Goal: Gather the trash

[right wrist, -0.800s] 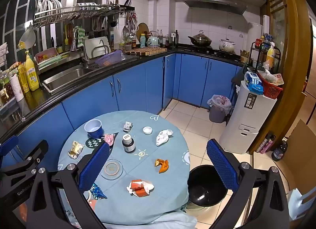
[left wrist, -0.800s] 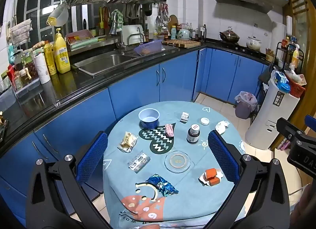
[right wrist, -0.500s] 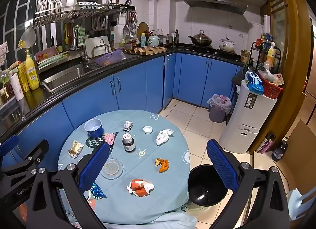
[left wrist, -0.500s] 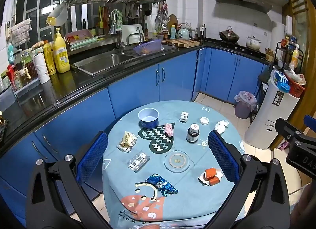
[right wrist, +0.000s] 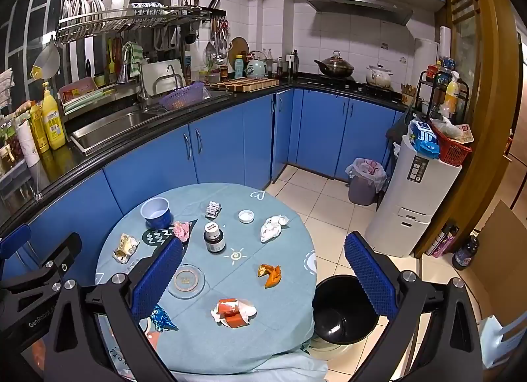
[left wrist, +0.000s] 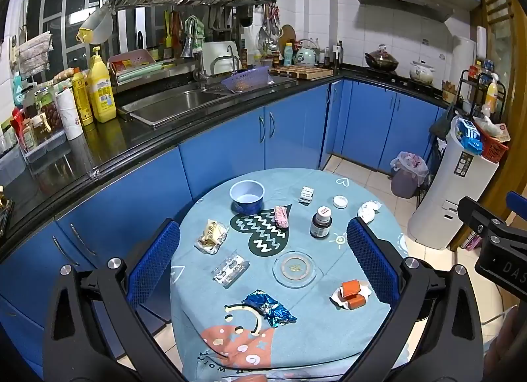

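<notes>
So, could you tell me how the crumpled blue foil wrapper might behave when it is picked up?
The blue foil wrapper looks thin and creased, so it is probably very light and would likely crush flat under pressure. Its glossy surface may be slippery.

Little can be read. The right gripper (left wrist: 504, 266), seen at the edge of the left wrist view, bears white letters "DAS" — cut off by the frame. The left gripper (right wrist: 36, 319), seen in the right wrist view, bears "GenRobo" on its black body — the rest runs out of sight.
</notes>
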